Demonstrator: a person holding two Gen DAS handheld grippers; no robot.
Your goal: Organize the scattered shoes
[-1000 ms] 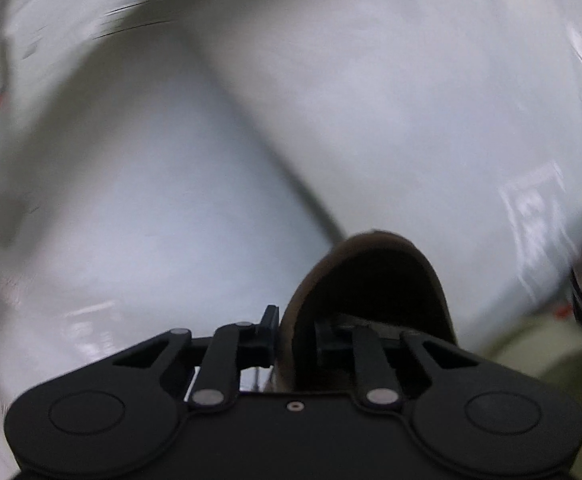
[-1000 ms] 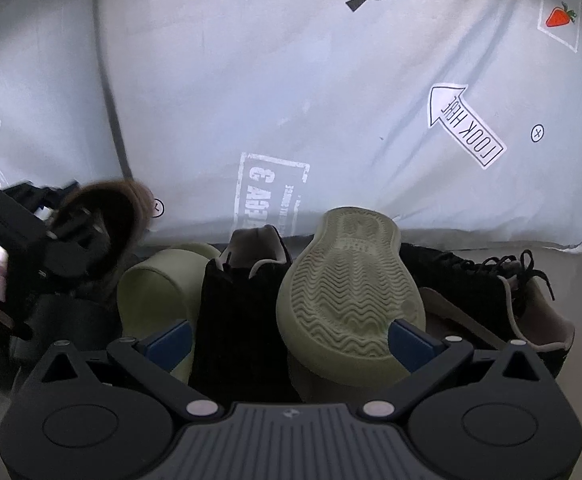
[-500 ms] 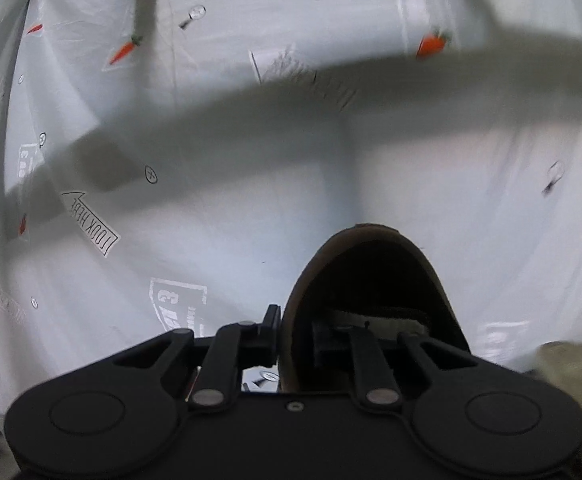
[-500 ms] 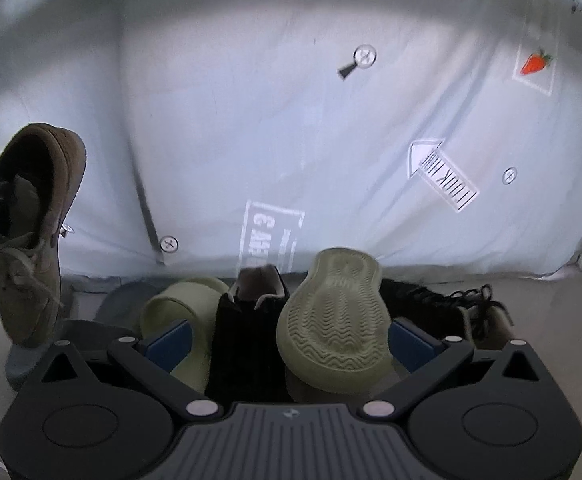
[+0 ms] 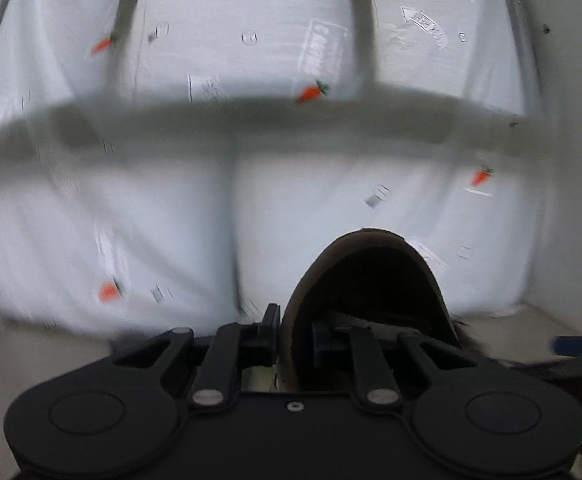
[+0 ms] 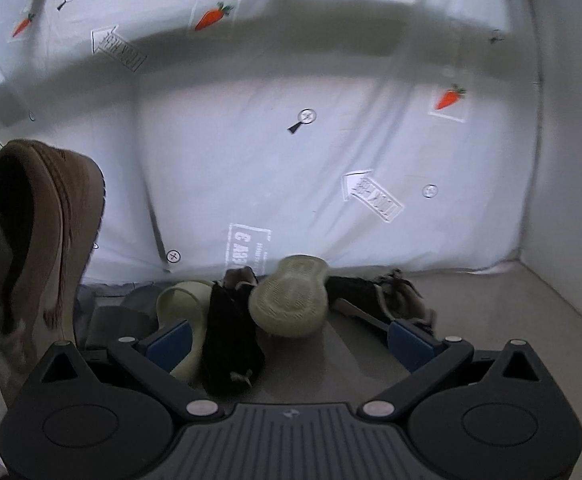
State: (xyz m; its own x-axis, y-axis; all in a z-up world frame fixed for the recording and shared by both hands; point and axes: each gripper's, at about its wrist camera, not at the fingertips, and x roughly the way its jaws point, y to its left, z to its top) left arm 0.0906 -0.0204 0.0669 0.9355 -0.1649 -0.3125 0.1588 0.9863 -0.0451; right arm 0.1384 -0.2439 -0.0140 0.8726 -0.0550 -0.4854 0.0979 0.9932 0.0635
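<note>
My left gripper (image 5: 295, 330) is shut on the collar of a brown suede shoe (image 5: 367, 280), held up in the air with its toe pointing away. The same shoe (image 6: 39, 240) hangs at the left of the right wrist view. My right gripper (image 6: 289, 340) is open and empty above the floor. Just beyond it lies a pile: a pale green slide (image 6: 181, 304), a black shoe (image 6: 231, 344), a pale green shoe sole-up (image 6: 291, 296) and a black-and-tan sneaker (image 6: 383, 296).
A white printed sheet (image 6: 331, 160) with carrots and arrows hangs as a backdrop behind the pile, crossed by a dark bar-shaped shadow. The beige floor (image 6: 491, 312) runs to the right, and a grey item (image 6: 111, 320) lies left of the slide.
The left gripper has lifted the brown shoe up and swung it round, with motion blur. The right gripper has pulled back and up from the pile, which looks smaller now.
</note>
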